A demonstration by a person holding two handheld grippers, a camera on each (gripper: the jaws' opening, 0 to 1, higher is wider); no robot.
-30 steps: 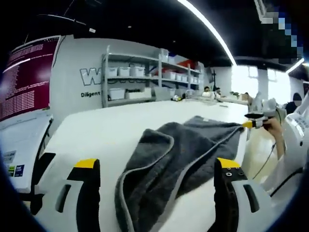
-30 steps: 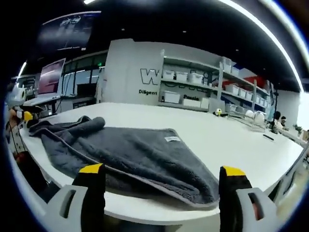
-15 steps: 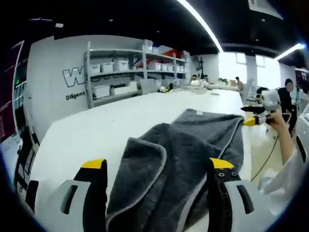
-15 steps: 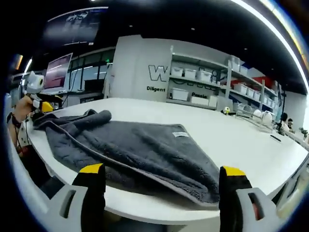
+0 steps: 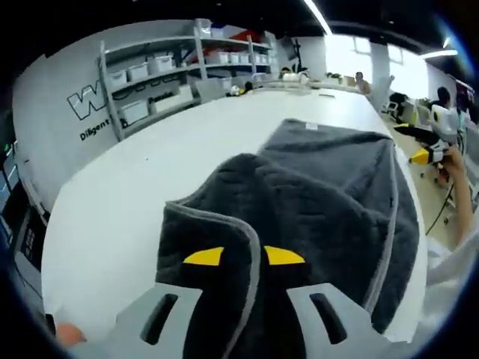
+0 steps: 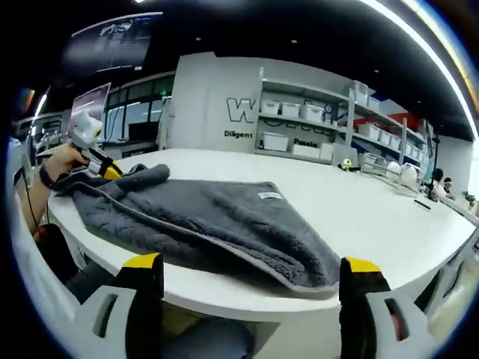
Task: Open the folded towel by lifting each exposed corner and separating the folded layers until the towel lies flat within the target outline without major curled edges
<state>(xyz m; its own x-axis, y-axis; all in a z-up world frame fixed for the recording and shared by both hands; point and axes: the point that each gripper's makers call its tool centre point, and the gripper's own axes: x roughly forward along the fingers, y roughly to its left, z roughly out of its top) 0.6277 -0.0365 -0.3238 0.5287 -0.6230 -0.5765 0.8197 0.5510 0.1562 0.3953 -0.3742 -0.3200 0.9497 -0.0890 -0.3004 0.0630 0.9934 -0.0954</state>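
A dark grey towel [image 5: 314, 194] with a light grey hem lies folded and rumpled on a white table [image 5: 150, 164]. My left gripper [image 5: 244, 256] has its jaws drawn close together on the towel's near folded edge, the hem running between the yellow tips. In the right gripper view the towel [image 6: 217, 217] lies near the table's front edge with a white label on top, and the left gripper [image 6: 101, 168] sits at its far left corner, held by a hand. My right gripper [image 6: 251, 263] stands open in front of the table edge, apart from the towel; from the left gripper view, the right gripper [image 5: 428, 153] hangs beyond the table's right side.
The white table [image 6: 389, 224] stretches wide behind the towel. Shelves [image 6: 314, 134] with white bins stand against the back wall. A monitor [image 6: 86, 112] is at the far left. People sit at distant desks [image 5: 359, 78].
My left gripper has moved forward over the towel and its jaws have closed from wide apart onto the near folded edge. The right gripper stayed open, almost still.
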